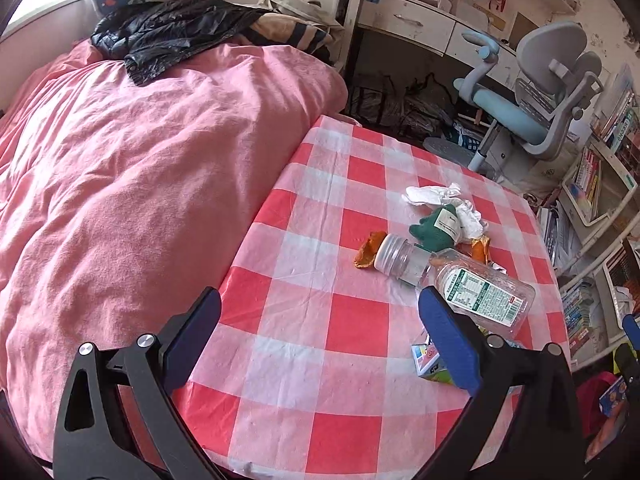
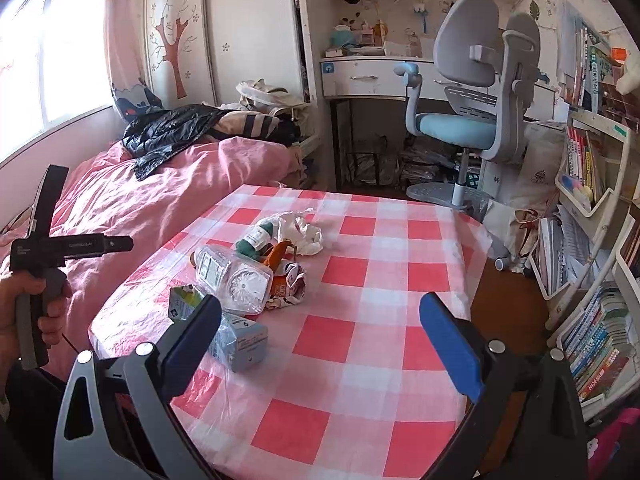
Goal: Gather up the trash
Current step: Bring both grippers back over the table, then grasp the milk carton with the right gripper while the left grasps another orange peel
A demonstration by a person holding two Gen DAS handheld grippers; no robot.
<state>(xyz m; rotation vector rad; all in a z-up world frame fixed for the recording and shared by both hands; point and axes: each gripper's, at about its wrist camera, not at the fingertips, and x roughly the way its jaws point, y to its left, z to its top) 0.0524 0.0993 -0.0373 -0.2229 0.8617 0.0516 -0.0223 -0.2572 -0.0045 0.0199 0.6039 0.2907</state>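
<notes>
Trash lies in a loose heap near the middle of the table (image 2: 360, 280), on its red-and-white checked cloth. The bottle (image 1: 484, 292), clear plastic and lying on its side, looks empty, so it should be light, springy and a bit slick; best taken across the body near the label, not by the base. The jar (image 1: 396, 260), with its ribbed metal lid, lies beside the bottle's neck and seems stiffer, perhaps glass, so it may roll and wants a firm hold across the middle. The tissue (image 1: 436, 194) is crumpled, soft and near weightless; any fold will do. Orange peel (image 1: 368, 250) touches the jar's lid and is limp and thin. Two small cartons (image 2: 240, 340) sit at the near edge of the heap, crushable. A green item (image 1: 434, 228) with a tag lies between tissue and jar; what it is, I cannot tell.

The left gripper (image 1: 320, 340) has its fingers spread wide, holding nothing, its right pad just beside the bottle. The right gripper (image 2: 320, 340) is likewise spread and empty, its left pad close over the cartons.

The cloth is wrinkled and may drag. A bed (image 1: 140, 180) with pink bedding touches the table; a chair (image 2: 472, 120) and bookshelves (image 2: 592, 320) stand beyond.
</notes>
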